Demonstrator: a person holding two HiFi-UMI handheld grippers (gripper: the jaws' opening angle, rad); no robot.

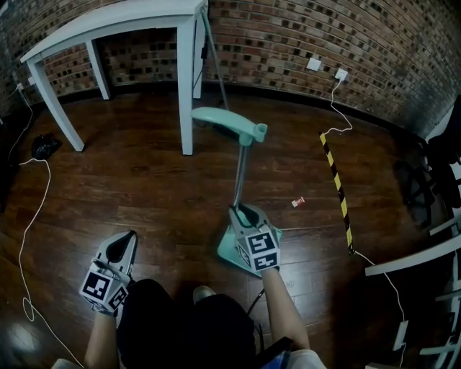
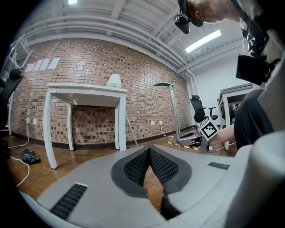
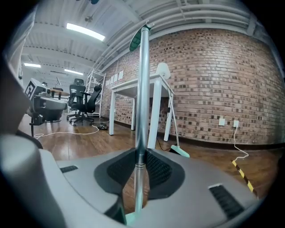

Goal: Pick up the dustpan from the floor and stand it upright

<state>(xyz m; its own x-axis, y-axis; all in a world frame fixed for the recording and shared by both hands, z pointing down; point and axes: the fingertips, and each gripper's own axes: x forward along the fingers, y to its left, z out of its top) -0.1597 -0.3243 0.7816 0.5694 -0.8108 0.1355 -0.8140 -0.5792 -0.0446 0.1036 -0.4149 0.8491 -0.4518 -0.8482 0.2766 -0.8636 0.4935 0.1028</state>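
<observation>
The mint-green dustpan rests on the wooden floor. Its metal pole rises nearly upright to a green handle. My right gripper is shut on the pole just above the pan. In the right gripper view the pole runs up between the pads to the handle. My left gripper hovers at the lower left, shut and empty, well away from the dustpan. From the left gripper view the pole stands to the right.
A white table stands at the back with a broom leaning on it. A black-yellow strip and white cables lie on the floor. A small scrap lies right of the pole. The person's legs are below.
</observation>
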